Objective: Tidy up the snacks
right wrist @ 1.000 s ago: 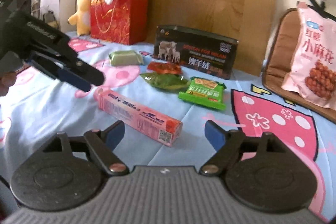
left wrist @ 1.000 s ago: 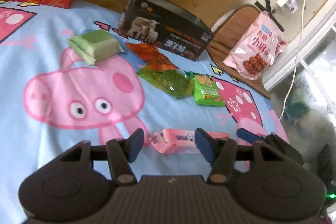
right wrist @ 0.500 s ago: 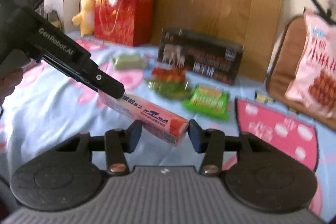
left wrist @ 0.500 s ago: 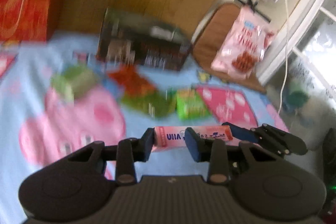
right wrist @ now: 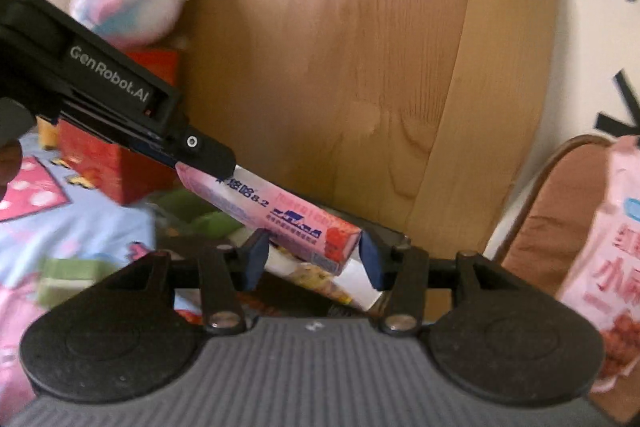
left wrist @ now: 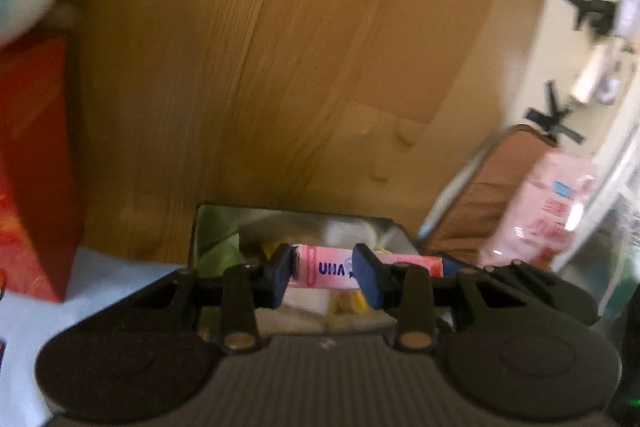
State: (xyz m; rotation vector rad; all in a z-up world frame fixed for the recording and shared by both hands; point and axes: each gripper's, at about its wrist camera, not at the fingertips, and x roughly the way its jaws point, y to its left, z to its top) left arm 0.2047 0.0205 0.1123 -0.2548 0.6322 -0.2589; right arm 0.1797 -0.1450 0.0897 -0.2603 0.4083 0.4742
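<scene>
While blurred left, right reads carton print

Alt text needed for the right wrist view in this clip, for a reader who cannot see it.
Two grippers hold a long pink snack box over an open dark box of snacks: the right gripper at its near end, the left gripper at its far end. A wooden panel stands behind.

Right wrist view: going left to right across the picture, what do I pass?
Left gripper → pink plush toy → pink snack box held between both grippers → wooden headboard → brown cushion → pink snack bag.
</scene>
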